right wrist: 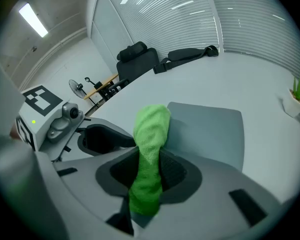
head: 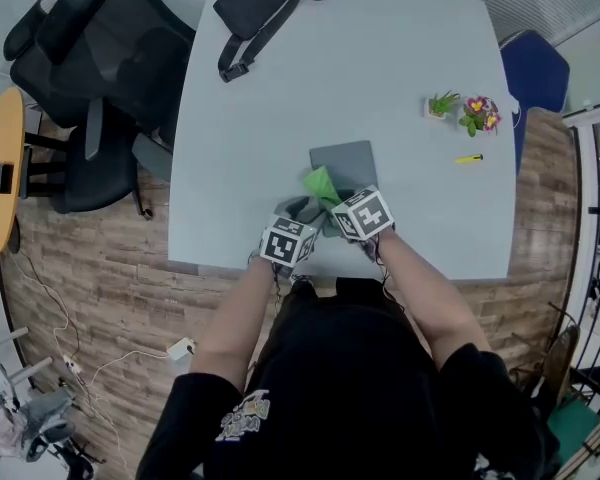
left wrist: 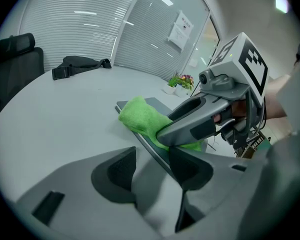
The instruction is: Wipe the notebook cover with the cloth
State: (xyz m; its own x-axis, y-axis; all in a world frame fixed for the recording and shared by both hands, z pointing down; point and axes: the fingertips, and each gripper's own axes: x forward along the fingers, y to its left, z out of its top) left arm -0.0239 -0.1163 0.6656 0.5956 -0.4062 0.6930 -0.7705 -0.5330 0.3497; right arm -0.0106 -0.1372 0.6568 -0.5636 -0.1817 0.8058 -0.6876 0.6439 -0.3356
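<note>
Right gripper (right wrist: 149,178) clamped on the green terry cloth (right wrist: 151,126); cloth end lies on the flat grey notebook (right wrist: 210,129).
Notebook sits by the middle of the pale grey table's (head: 380,68) near edge. Left gripper (left wrist: 152,171) jaws apart at the notebook's near corner, not gripping it.

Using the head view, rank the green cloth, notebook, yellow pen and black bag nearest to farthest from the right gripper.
1. green cloth: in its jaws.
2. notebook: under the cloth.
3. yellow pen: to the right.
4. black bag: far edge.
</note>
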